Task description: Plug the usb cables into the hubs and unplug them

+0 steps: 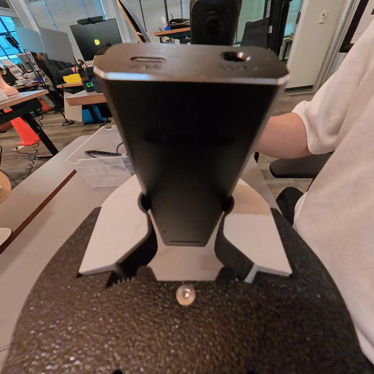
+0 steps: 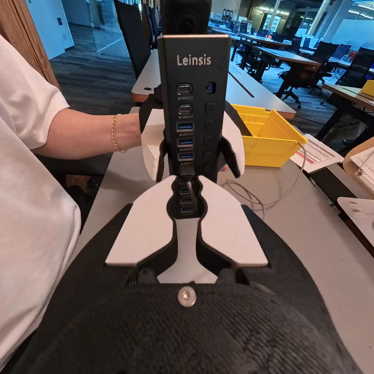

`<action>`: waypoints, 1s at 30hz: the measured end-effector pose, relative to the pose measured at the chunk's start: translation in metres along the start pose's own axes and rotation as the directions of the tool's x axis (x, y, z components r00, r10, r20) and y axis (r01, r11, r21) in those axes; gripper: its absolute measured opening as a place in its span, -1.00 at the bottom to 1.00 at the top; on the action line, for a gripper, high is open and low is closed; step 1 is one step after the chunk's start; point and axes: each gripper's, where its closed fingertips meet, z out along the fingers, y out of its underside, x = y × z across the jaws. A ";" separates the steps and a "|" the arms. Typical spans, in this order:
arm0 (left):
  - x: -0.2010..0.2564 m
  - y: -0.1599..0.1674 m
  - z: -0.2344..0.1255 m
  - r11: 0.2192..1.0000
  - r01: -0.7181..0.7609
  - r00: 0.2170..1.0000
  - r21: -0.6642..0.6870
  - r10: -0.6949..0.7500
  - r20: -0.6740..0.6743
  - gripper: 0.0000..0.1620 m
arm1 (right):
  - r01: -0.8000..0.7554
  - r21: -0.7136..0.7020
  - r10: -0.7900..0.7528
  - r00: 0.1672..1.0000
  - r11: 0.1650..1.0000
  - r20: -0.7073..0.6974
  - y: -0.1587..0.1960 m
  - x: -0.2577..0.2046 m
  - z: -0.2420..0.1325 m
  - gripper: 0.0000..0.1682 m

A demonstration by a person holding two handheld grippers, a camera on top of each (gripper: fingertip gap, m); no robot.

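**Both grippers working 1 black hub over the table**

Left gripper [image 1: 186, 204] is clamping the black USB hub [image 1: 188, 129] across its narrow sides, its 2 white fingers [image 1: 119, 238] spread only as wide as the hub body and its dark tips pressing each edge. In the left wrist view the hub is standing upright above the pale table [image 1: 40, 202], plain back face to the camera, its top end showing a slot and a round socket. Left of it a clear plastic bin [image 1: 97, 168] is sitting on the table with a dark flat device lying inside.

In the right wrist view the hub [image 2: 194, 101] is showing its port face: a column of ports with a column of small buttons just beside them. The left gripper [image 2: 194, 153] is gripping it from behind at mid-height. Right gripper [image 2: 187, 188] is closing nearly all the way on a braided USB cable [image 2: 263, 200] just below its black plug [image 2: 186, 171], which is sitting in 1 of the middle ports. The cable is looping rightward across the table [image 2: 283, 232], toward a yellow bin [image 2: 269, 147] standing near the hub's right side.
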 end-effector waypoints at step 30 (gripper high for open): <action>0.005 -0.008 0.001 0.997 0.005 1.000 0.078 -0.004 -0.024 -0.13 | -0.037 0.068 0.037 0.999 0.997 0.006 -0.002 -0.003 0.009 -0.83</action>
